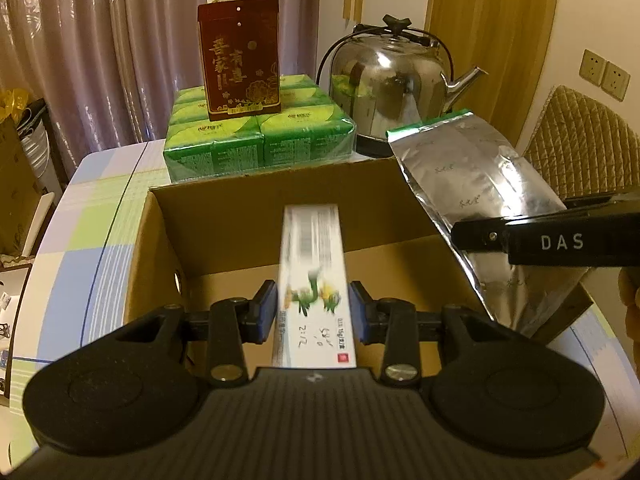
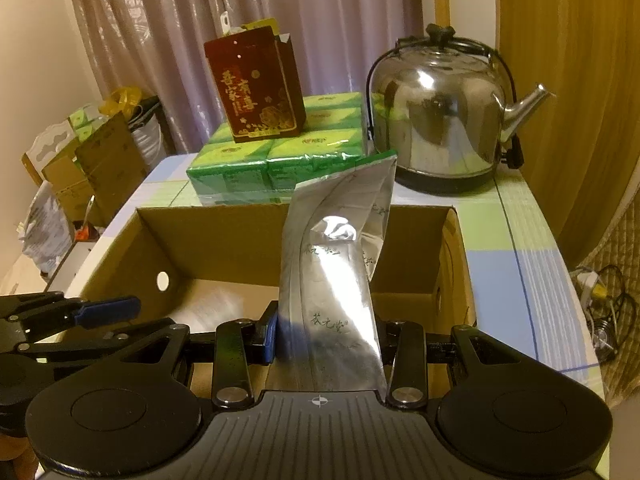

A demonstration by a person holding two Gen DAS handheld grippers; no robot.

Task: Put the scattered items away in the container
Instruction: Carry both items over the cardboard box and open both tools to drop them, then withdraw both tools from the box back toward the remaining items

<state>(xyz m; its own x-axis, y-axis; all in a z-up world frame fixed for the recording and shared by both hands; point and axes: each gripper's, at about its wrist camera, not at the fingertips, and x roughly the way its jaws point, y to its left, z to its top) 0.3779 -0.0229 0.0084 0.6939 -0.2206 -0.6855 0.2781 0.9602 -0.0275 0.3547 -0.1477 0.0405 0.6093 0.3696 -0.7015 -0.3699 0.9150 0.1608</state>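
- Pastel checked tablecloth (image 2: 532, 280) covering the table, under everything.
- Open brown cardboard box (image 1: 256, 216) in the middle, inside bare where visible.
- Shiny steel kettle (image 2: 436, 120) with black handle, standing behind the box at the far right.
- Green shrink-wrapped pack of tissue packets (image 1: 256, 136) just beside the kettle, topped by an upright dark red carton with gold lettering (image 1: 239, 56).
- Crinkled silver foil pouch (image 2: 332, 292), clamped by the right gripper (image 2: 326, 338), held over the box's right side.
- Long white printed carton (image 1: 312, 272), blurred, pinched between the blue pads of the left gripper (image 1: 314, 312) above the box's opening.
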